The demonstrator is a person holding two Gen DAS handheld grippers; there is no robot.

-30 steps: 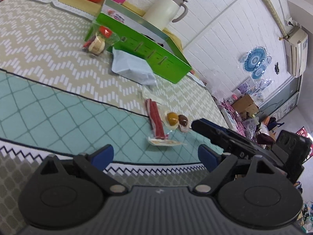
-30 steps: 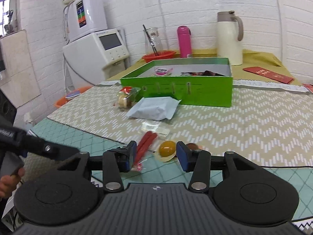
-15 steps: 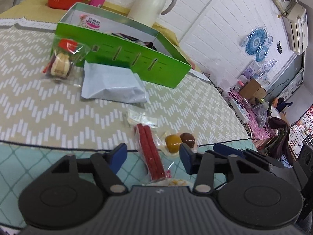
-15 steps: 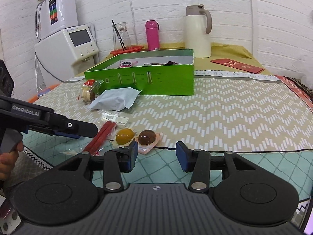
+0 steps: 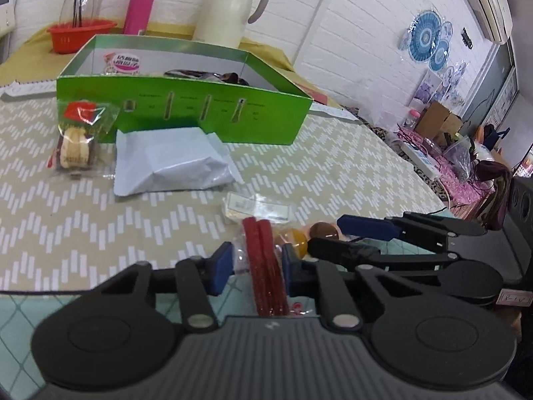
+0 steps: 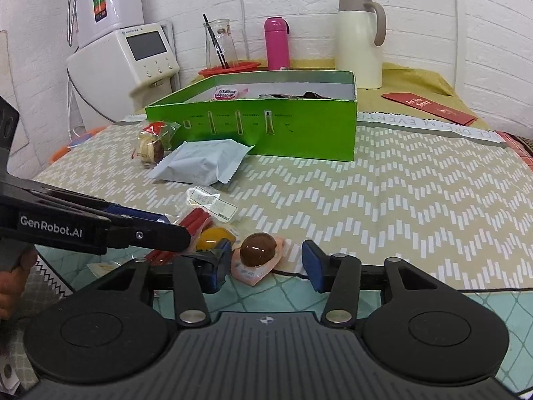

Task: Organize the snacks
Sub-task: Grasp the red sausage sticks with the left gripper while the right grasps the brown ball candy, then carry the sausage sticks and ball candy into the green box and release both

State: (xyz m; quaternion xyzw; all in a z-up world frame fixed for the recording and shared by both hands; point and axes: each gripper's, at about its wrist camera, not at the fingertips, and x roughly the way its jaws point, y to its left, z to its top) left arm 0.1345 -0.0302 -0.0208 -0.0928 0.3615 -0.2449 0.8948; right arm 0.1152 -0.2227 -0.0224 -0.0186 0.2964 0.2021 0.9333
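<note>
Left gripper [image 5: 256, 261] sits low over the near edge of the table [image 6: 416, 193], jaws narrowed around the red stick snack pack [image 5: 266, 266]; pads look right at the wrapper but can't tell if they actually clamp it. Right gripper [image 6: 266, 260] is open wide, jaws either side of the brown round snack [image 6: 258, 248], which lies on its pink wrapper on the cloth, not touched. Yellow round snack [image 6: 210, 237] just left of the brown one, partly hidden behind the left gripper's finger in the right wrist view. Small clear packet [image 5: 258, 208] lies just beyond the red sticks. Farther back, the pale blue pouch [image 6: 203, 163] lies flat in front of the green box [image 6: 299, 133], touching or nearly touching its front wall. Cookie pack in clear wrap [image 5: 80, 133] is left of the pouch, against the box's left front corner. The box is open with a few snacks already inside. Behind it: cream thermos jug [image 6: 359, 40], pink bottle [image 6: 276, 43], red basket [image 5: 80, 33].
</note>
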